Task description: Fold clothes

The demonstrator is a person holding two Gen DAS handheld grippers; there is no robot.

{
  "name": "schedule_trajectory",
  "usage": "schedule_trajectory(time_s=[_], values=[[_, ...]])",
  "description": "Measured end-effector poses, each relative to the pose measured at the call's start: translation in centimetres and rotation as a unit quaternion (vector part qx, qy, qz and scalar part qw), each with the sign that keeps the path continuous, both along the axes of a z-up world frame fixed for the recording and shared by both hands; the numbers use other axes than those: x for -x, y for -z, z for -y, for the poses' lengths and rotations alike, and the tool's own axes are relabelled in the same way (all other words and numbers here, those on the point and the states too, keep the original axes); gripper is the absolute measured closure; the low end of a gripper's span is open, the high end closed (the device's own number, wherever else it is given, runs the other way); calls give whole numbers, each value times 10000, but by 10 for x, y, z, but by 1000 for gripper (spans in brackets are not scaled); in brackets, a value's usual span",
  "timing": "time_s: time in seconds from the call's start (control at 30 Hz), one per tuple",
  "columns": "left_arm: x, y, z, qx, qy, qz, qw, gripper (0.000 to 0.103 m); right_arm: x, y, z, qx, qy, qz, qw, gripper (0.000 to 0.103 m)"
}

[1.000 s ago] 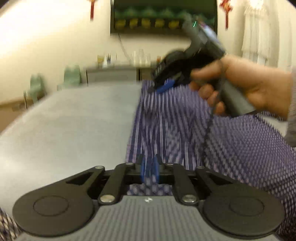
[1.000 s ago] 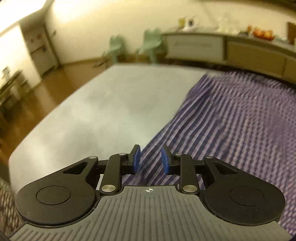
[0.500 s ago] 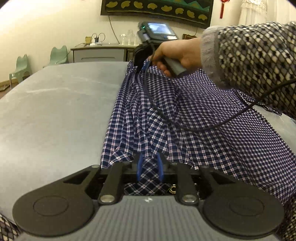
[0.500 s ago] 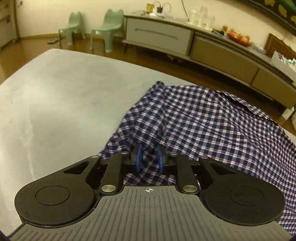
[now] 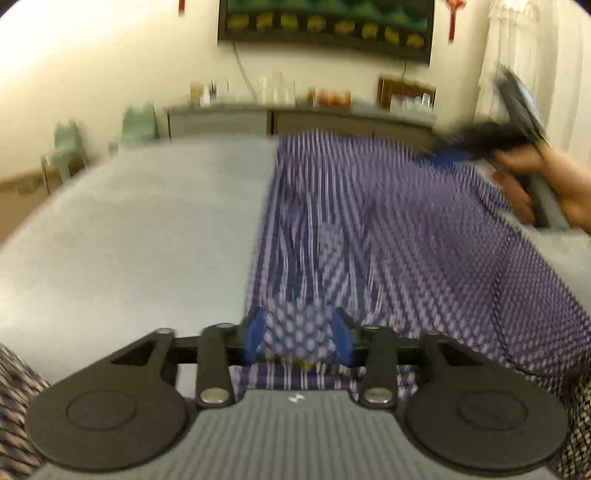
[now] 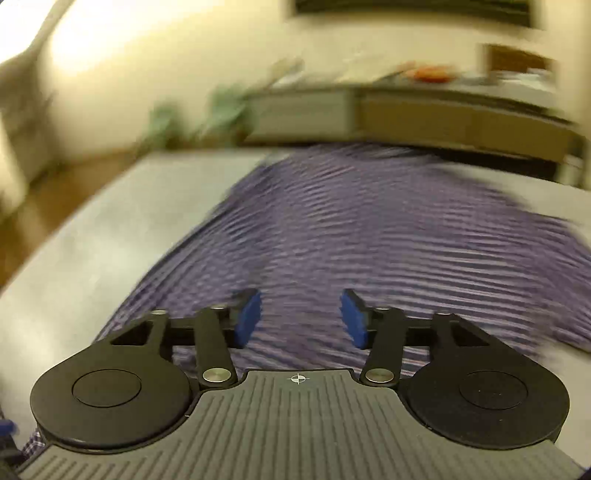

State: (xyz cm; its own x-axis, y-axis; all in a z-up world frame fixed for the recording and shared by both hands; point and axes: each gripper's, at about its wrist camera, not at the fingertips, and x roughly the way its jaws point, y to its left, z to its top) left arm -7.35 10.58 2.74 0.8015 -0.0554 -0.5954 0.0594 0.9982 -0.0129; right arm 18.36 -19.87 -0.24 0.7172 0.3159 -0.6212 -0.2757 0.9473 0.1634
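Item: checked shirt (image 5: 388, 236), blue-purple with pale lines, lying on the grey table (image 5: 129, 236). In the left wrist view it covers the right-hand part of the tabletop, its long axis running from the near edge away toward the sideboard (image 5: 295, 114); its left border is a fairly straight line along that axis. Lengthwise creases run through the cloth. Which end is collar and which is hem cannot be told; both views are motion-blurred.

Left gripper (image 5: 299, 336): blue pads spread apart, a raised bunch of shirt fabric lying between them at the shirt's near end. Whether the pads touch the cloth is unclear through the blur.

Right gripper (image 6: 301, 317): blue pads spread wide, nothing between them, poised over the shirt (image 6: 388, 236). In the left wrist view the same gripper (image 5: 448, 157) appears at the shirt's far right, held in the right hand (image 5: 546, 184), with a dark cable (image 5: 496, 295) trailing across the cloth.

Surroundings: sideboard against the far wall, carrying bottles and orange items; dark framed picture (image 5: 325, 22) above it; two pale green chairs (image 5: 140, 122) at left; white garment (image 5: 517, 48) hanging at right; wooden floor (image 6: 55, 192).
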Motion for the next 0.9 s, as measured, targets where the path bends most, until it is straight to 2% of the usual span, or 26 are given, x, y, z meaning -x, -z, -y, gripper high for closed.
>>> schedule_trajectory(time_s=[0.07,0.1,0.17,0.23,0.33,0.4,0.5,0.53,0.63,0.7,0.77,0.8,0.9], values=[[3,-17,10,-97,73,255,9996,54,12,-5,65,-212,735,137,9970,44],[2,-25,18,-89,213,341,9992,53,17,0,103,-356,1279,87,9911,44],[-3,-39,37,11,542,377,9978,44,26,11,178,-641,2362,-22,9696,44],[-11,-49,61,167,993,362,9943,43,36,22,246,-858,3261,-107,9414,44],[-30,-59,103,220,1475,300,9884,37,48,39,313,-922,3896,-183,9162,44],[-47,-59,136,246,1754,212,9840,37,54,46,336,-983,4073,-219,9077,44],[-74,-57,191,270,2201,163,9750,37,40,57,363,-1208,3970,-296,9094,44],[-82,-56,209,261,2339,161,9718,35,33,58,366,-1189,3886,-308,9132,44],[-93,-52,252,77,2545,274,9667,35,10,64,377,-1153,3703,-361,9210,57],[-98,-48,265,73,2546,320,9665,35,-2,68,381,-1226,3517,-413,9271,101],[-104,-45,275,77,2463,380,9684,35,-6,65,381,-1134,3342,-347,9350,101],[-107,-45,275,70,2340,434,9712,35,-9,58,377,-1037,3258,-180,9396,102],[-117,-46,269,55,1778,608,9822,35,-9,25,341,-1127,2492,504,9606,102]])
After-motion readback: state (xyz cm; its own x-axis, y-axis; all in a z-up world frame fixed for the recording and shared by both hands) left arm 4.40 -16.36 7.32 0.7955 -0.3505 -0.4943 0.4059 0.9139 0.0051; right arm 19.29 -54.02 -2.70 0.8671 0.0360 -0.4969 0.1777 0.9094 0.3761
